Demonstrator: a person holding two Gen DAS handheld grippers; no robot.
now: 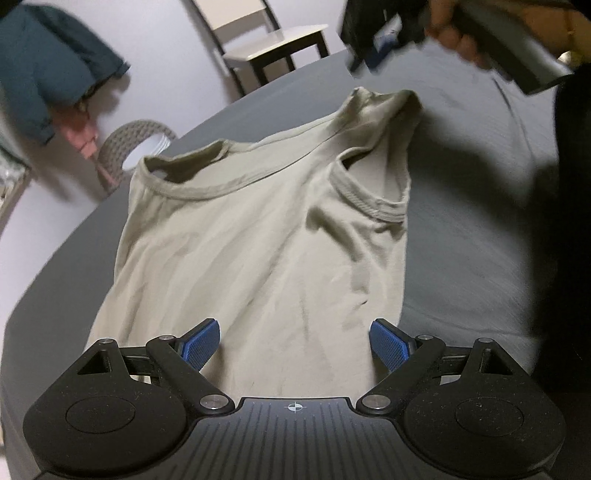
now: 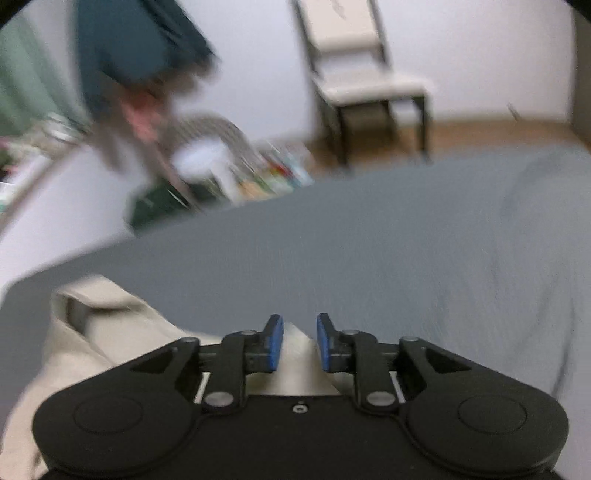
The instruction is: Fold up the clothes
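A beige sleeveless top (image 1: 258, 240) lies spread on the grey bed sheet (image 1: 461, 221), neckline and shoulder straps toward the far side. My left gripper (image 1: 295, 343) hovers over its lower part, open wide, with nothing between the blue pads (image 1: 201, 345). In the right wrist view, my right gripper (image 2: 300, 341) is narrowly open above a peak of the same beige top (image 2: 92, 350), and the pads do not press on the cloth. A hand (image 1: 454, 33) holds that gripper, blurred, above the far strap at the top right of the left wrist view.
A white chair (image 1: 273, 40) stands by the wall beyond the bed. A woven basket (image 1: 136, 144) sits on the floor at the left, with a teal garment (image 1: 48, 62) hanging above it. Grey sheet (image 2: 369, 240) stretches right of the top.
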